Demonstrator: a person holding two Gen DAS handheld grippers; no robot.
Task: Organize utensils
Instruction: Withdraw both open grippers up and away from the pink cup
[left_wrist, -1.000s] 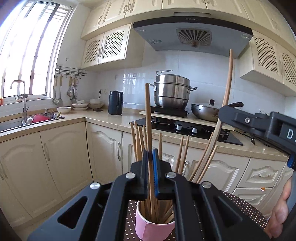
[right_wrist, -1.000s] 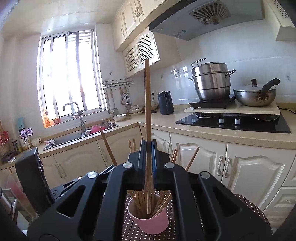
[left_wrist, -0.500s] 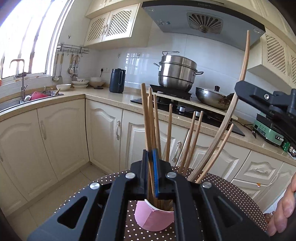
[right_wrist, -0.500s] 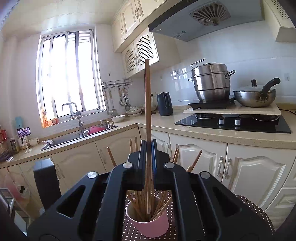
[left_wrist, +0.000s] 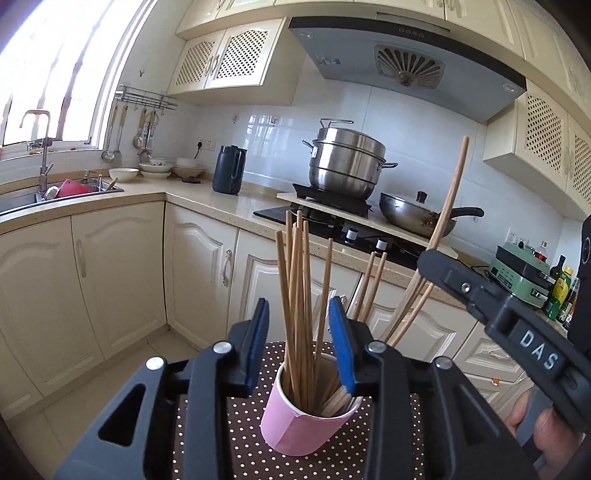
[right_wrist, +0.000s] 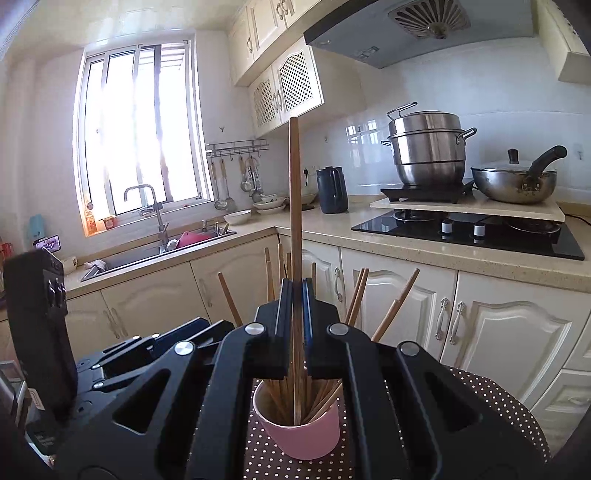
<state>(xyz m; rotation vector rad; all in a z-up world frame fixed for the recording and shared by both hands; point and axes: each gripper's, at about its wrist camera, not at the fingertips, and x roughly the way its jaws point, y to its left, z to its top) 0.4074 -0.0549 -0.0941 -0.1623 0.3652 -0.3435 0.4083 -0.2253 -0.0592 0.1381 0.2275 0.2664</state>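
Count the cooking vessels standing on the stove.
2: a stacked steel steamer pot on the left of the board, and a lidded wok just to its right. None appear hidden.

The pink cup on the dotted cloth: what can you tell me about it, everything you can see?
The pink cup is a round, smooth, open-topped holder, pale inside, with a seam down its wall that suggests a wrap. It stands upright on a brown cloth with white dots. Many wooden chopsticks stand in it, fanning outward and leaning on its rim. One taller chopstick, gripped by the right tool, reaches down into it. The left tool is opening around the bundle.
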